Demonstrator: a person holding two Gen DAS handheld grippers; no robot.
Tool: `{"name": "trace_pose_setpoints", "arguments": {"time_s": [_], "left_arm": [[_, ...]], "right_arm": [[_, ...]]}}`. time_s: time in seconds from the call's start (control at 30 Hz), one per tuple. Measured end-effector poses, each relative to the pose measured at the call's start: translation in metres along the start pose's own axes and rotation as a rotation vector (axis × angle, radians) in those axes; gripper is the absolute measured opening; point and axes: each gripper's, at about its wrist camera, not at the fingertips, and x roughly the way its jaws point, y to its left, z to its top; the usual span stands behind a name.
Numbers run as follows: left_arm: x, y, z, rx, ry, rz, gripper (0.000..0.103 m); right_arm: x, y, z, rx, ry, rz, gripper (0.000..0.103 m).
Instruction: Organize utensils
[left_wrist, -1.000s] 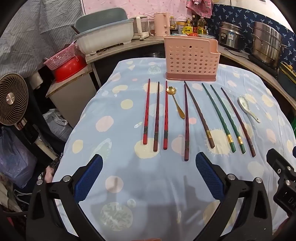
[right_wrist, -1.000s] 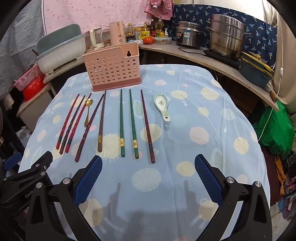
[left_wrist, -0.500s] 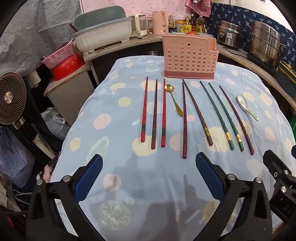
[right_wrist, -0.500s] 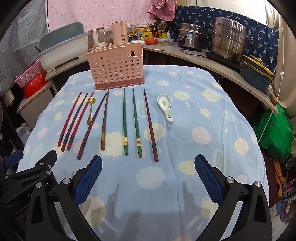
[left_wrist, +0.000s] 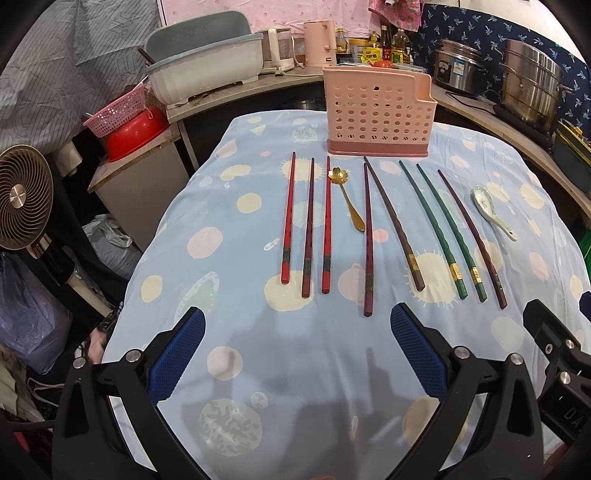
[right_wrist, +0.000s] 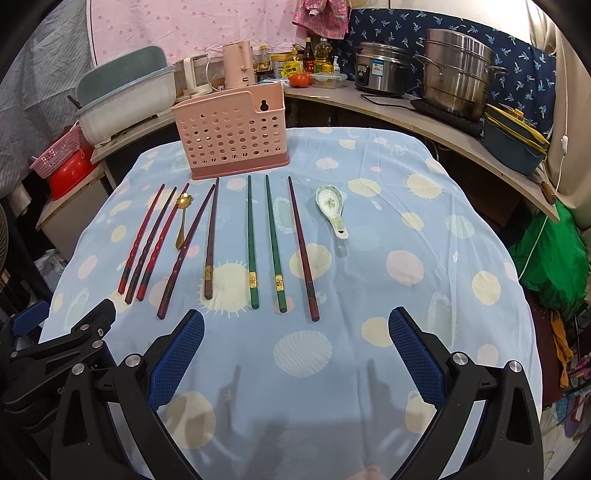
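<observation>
**Utensils laid out, both claws empty**

Covered by a blue cloth (left_wrist: 229, 373) with pale dots, filling most of both views. Stood upright at the far end of that cloth: a pink holder (left_wrist: 377, 114) full of round holes, broad face toward the cameras, nothing seen inside through the holes.

Spread in a row just in front of the holder, all flat on the cloth and all with the long axis running from the claws toward the holder, thin tips at the far end and thick banded ends nearest the cameras. From the left: three red chopsticks (left_wrist: 306, 225) close together and nearly parallel; then two dark brown chopsticks (left_wrist: 369, 240), tips nearly meeting by the holder and thick ends fanned apart; then two green chopsticks (left_wrist: 439, 229) side by side; then one maroon chopstick (left_wrist: 469, 236) just beside them. Lay between the red and brown sticks: a small gold spoon (left_wrist: 345, 199), flower-shaped bowl toward the holder, handle toward the cameras. Lay at the right end, apart from the sticks: a white spoon (right_wrist: 330, 210) with a green pattern, bowl far, handle near.

Hung above the near part of the cloth, short of the thick ends: left claw (left_wrist: 297, 354) spread wide, blue pads (left_wrist: 177, 354) far apart, gripping nothing, touching nothing. Same for the right claw (right_wrist: 295, 354): wide apart, empty, clear of the cloth.
</observation>
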Motion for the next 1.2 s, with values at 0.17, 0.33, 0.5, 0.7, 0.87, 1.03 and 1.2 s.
{"name": "trace_pose_setpoints", "arguments": {"time_s": [0.17,0.33,0.5,0.7,0.87,1.03,1.2], "left_arm": [[0.000,0.001,0.001,-0.006,0.000,0.000,0.096],[-0.001,0.001,0.001,0.003,-0.002,-0.002,0.096],[-0.003,0.001,0.002,0.005,-0.003,0.000,0.096],[-0.006,0.003,0.005,-0.003,0.005,0.004,0.096],[-0.011,0.004,0.011,0.000,0.004,0.008,0.096],[-0.016,0.005,0.015,-0.007,0.002,0.017,0.096],[-0.021,0.004,0.017,0.000,-0.003,0.021,0.096]], "right_arm": [[0.000,0.000,0.000,0.002,0.000,0.003,0.096],[0.000,0.001,0.000,0.002,-0.001,0.007,0.096],[0.000,0.003,0.000,0.002,0.001,0.011,0.096],[-0.004,0.005,0.003,0.000,-0.004,0.017,0.096],[-0.008,0.006,0.007,-0.006,-0.006,0.024,0.096],[-0.012,0.006,0.010,-0.006,-0.009,0.032,0.096],[-0.017,0.008,0.013,-0.016,-0.016,0.037,0.096]]}}
